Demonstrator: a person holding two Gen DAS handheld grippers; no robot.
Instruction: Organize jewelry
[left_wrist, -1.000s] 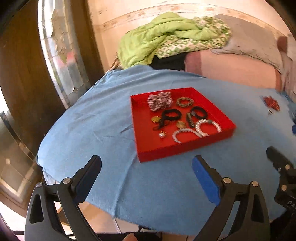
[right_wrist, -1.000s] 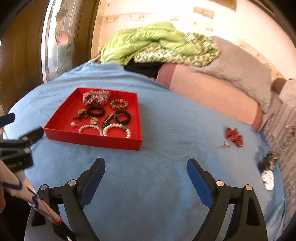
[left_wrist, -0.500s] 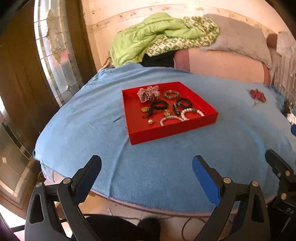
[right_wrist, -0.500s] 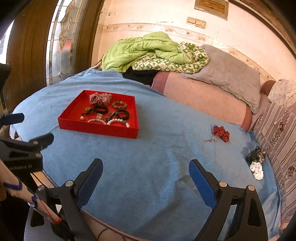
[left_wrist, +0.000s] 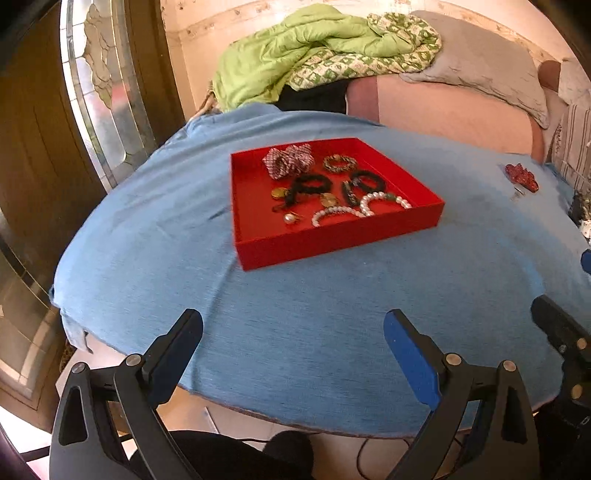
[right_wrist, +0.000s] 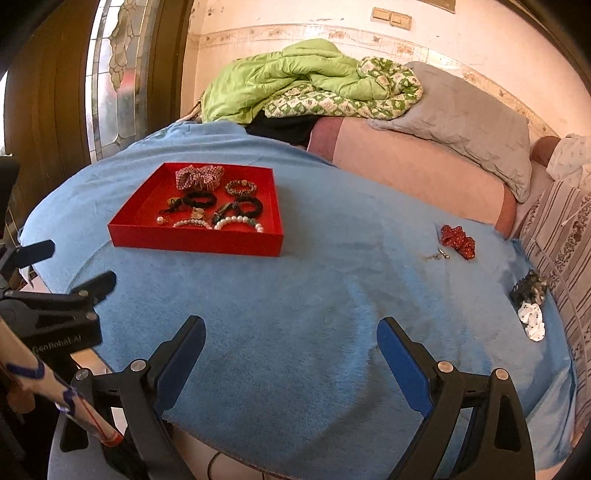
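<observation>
- On the blue cloth (right_wrist: 295, 295), toward ten o'clock from the right gripper (right_wrist: 291, 350), sits the red tray (right_wrist: 195, 240), already holding most of the pieces: a checked fabric scrunchie (right_wrist: 199, 175), a beaded bracelet (right_wrist: 241, 187), two black hair ties (right_wrist: 199, 199), two pearl strands (right_wrist: 236, 221) and a few small gold bits.
- Left to gather, by my reckoning: a red scrunchie (right_wrist: 458, 240) and a little metal clasp (right_wrist: 437, 255) at one o'clock, plus a dark patterned scrunchie (right_wrist: 530, 290) and a white spotted one (right_wrist: 532, 321) near three o'clock, all well apart from the tray.
- Both tools hang empty at the near edge; the left gripper (left_wrist: 293, 347) has its blue-padded fingers spread wide, and so does the right.
- Fabric pieces look soft and crushable; the clasp is thin and lies flat on the nap, likely the fiddliest pick.
- Tray walls are low, stiff and square-cornered.
</observation>
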